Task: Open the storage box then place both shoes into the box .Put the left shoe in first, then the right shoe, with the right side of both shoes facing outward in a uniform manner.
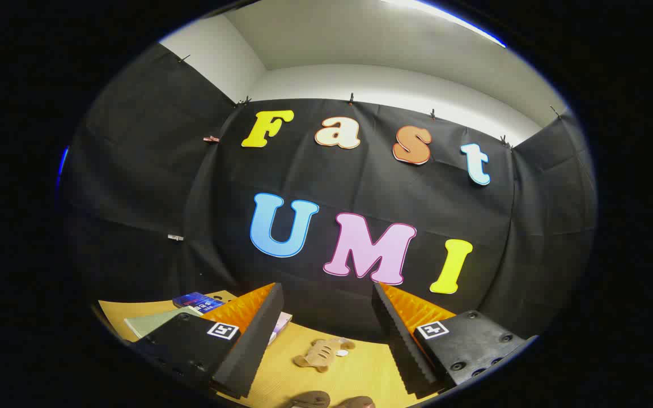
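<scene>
Your gripper (326, 334) stands wide, holding nothing; the brown shapes below, probably the shoes (310, 399), look soft: grip the heel rim

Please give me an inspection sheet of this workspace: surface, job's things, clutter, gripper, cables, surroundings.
Surface: yellow wooden table, bare between the fingers.
Job's things: two brown rounded shapes just below the fingers, perhaps the shoes, too cut off to tell; storage box nothing seen.
Clutter: a small tan plush toy lies between the fingers, a little ahead; a blue booklet, a green book and a pale box lie beside the left finger.
Gripper: gripper open, fingers wide apart, holding nothing, pointing above the table.
Cables: nothing seen.
Surroundings: black cloth wall clipped up on three sides; white wall and ceiling above.
</scene>
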`<state>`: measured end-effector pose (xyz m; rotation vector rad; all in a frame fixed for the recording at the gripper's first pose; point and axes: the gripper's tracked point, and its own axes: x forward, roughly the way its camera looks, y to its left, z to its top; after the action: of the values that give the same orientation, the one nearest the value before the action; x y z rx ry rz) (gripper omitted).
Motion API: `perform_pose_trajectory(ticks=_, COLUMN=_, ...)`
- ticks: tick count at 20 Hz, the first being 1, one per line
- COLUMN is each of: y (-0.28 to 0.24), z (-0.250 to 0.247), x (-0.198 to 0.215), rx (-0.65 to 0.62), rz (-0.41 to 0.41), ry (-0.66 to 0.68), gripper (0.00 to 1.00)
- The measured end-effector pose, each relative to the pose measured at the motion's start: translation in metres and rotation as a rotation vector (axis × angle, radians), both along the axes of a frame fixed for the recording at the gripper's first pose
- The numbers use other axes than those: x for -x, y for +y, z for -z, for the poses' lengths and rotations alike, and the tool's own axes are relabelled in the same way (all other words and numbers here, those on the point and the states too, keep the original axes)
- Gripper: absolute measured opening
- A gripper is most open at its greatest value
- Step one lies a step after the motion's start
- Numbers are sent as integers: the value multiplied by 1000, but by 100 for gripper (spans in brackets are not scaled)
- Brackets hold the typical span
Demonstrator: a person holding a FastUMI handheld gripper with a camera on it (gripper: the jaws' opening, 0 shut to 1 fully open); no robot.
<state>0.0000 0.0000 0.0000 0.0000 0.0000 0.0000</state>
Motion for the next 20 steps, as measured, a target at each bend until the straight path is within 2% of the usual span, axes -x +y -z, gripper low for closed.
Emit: perform_pose_trajectory(ticks=20, y=18, z=8, x=-1, rx=-5, rz=-31, ry=28, gripper=98)
